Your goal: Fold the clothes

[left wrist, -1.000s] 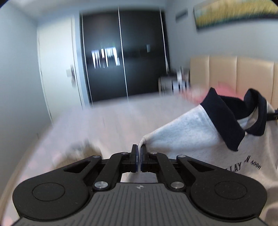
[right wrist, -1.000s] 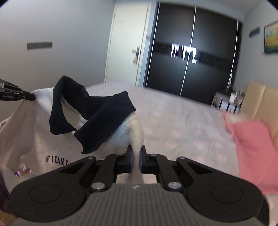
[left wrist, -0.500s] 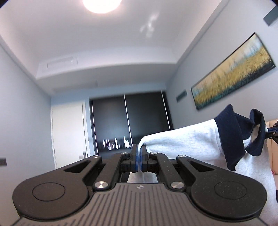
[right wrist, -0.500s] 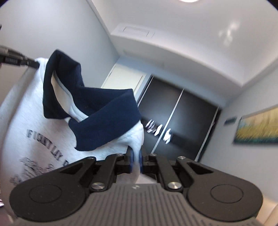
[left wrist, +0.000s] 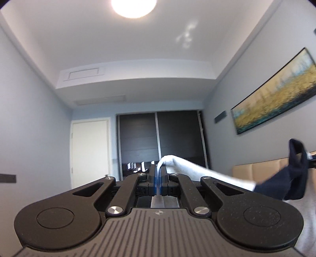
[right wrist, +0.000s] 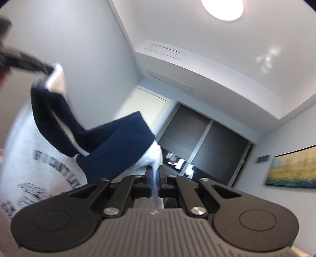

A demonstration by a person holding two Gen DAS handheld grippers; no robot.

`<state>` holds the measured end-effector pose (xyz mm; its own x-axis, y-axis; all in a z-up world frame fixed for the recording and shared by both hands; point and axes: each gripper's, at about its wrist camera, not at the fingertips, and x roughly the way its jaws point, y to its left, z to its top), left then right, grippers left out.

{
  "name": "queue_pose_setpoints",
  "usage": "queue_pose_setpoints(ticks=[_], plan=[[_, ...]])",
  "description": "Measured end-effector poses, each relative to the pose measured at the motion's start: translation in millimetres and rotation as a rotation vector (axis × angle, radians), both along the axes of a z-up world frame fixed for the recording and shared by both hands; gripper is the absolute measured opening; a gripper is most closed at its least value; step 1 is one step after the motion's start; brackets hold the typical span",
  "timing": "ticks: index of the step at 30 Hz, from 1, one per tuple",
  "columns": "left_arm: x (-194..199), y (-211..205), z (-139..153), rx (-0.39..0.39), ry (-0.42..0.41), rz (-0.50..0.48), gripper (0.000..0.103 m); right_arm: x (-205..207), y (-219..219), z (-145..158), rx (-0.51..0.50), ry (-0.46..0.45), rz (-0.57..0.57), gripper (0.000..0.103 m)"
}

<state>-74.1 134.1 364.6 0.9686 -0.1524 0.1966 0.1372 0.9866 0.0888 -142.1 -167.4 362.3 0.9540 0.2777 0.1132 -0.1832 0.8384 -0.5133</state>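
A light grey sweatshirt [left wrist: 189, 170] with a navy neck band [left wrist: 292, 178] hangs in the air between my two grippers. My left gripper [left wrist: 158, 168] is shut on a fold of its grey shoulder edge, and the cloth stretches away to the right. In the right wrist view the sweatshirt [right wrist: 29, 158] shows dark printed letters, with the navy band [right wrist: 110, 150] draped across it. My right gripper [right wrist: 155, 174] pinches the other grey shoulder edge, its jaws closing tighter on the cloth. The left gripper [right wrist: 29, 65] appears blurred at the upper left, holding the far corner.
Both cameras tilt up at the room. A dark sliding wardrobe [left wrist: 162, 138] and a white door [left wrist: 89, 150] stand ahead. A yellow painting [left wrist: 276, 93] hangs on the right wall above a beige headboard [left wrist: 256, 170]. A ceiling lamp [left wrist: 134, 8] glows overhead.
Both grippers rose and tilted upward, lifting the sweatshirt off the bed. The bed has dropped out of sight and ceiling fills the views. The right gripper rolled, so its view is slanted.
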Motion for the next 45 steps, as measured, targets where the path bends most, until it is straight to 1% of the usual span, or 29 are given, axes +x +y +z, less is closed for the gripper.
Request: queue_pose_setpoints(ticks=[2, 5, 6, 7, 9, 10, 11, 12, 13, 14, 15, 18, 21, 23, 25, 26, 28, 29, 30, 32, 34, 37, 41, 45], plan=[[4, 4, -3, -0.020, 0.019, 0.000, 0.001, 0, 0, 1, 0.004, 0.011, 0.009, 0.005], [-1, -1, -6, -0.009, 0.022, -0.045, 0.001, 8, -9, 1, 0.013, 0.001, -0.063, 0.005], [-3, -6, -6, 0.003, 0.023, -0.064, 0.001, 6, -7, -2, 0.000, -0.070, -0.136, 0.000], [-5, -11, -7, 0.012, 0.029, -0.088, 0.001, 3, -2, -5, -0.019, -0.161, -0.220, 0.000], [-5, -20, -7, 0.023, 0.051, -0.126, 0.001, -4, -7, -5, -0.050, -0.352, -0.341, 0.000], [-3, -26, -8, 0.037, 0.066, -0.132, 0.001, -7, -13, 1, -0.025, -0.353, -0.345, 0.000], [1, -30, -11, 0.050, 0.081, -0.133, 0.001, -5, -20, 9, 0.000, -0.267, -0.316, 0.000], [6, -32, -16, 0.061, 0.098, -0.134, 0.001, -3, -26, 16, 0.022, -0.163, -0.281, 0.000], [10, -34, -21, 0.071, 0.115, -0.135, 0.001, 3, -31, 17, 0.040, -0.055, -0.243, 0.001], [14, -36, -26, 0.077, 0.134, -0.136, 0.001, 11, -33, 9, 0.036, 0.038, -0.208, 0.006], [18, -35, -33, 0.083, 0.157, -0.133, 0.001, 19, -34, -2, 0.027, 0.126, -0.175, 0.006], [26, -28, -60, 0.111, 0.218, -0.105, 0.001, 42, -27, -67, -0.029, 0.366, -0.101, 0.010], [29, -12, -87, 0.121, 0.288, -0.059, 0.001, 70, -17, -144, -0.044, 0.589, -0.048, 0.010], [29, 0, -105, 0.119, 0.338, -0.025, 0.001, 90, -13, -195, -0.045, 0.722, -0.012, 0.011], [28, 14, -122, 0.111, 0.377, 0.016, 0.001, 109, -9, -244, -0.037, 0.832, 0.025, 0.013], [27, 22, -129, 0.100, 0.393, 0.038, 0.001, 119, -4, -264, -0.031, 0.875, 0.042, 0.017], [25, 37, -139, 0.074, 0.421, 0.088, 0.001, 137, 11, -305, -0.025, 0.955, 0.084, 0.029], [25, 45, -143, 0.061, 0.435, 0.114, 0.001, 147, 15, -322, -0.026, 0.980, 0.106, 0.034], [25, 54, -147, 0.049, 0.449, 0.142, 0.001, 158, 19, -337, -0.025, 1.002, 0.126, 0.036], [25, 70, -155, 0.028, 0.481, 0.196, 0.001, 189, 30, -357, -0.024, 1.054, 0.157, 0.037], [25, 87, -163, 0.009, 0.514, 0.250, 0.001, 214, 44, -380, -0.014, 1.086, 0.191, 0.037], [26, 110, -175, -0.011, 0.563, 0.321, 0.001, 249, 63, -397, -0.009, 1.116, 0.254, 0.038], [33, 133, -189, -0.034, 0.628, 0.398, 0.001, 288, 98, -422, -0.038, 1.162, 0.355, 0.047], [43, 151, -205, -0.044, 0.688, 0.458, 0.001, 323, 139, -445, -0.052, 1.188, 0.453, 0.055]])
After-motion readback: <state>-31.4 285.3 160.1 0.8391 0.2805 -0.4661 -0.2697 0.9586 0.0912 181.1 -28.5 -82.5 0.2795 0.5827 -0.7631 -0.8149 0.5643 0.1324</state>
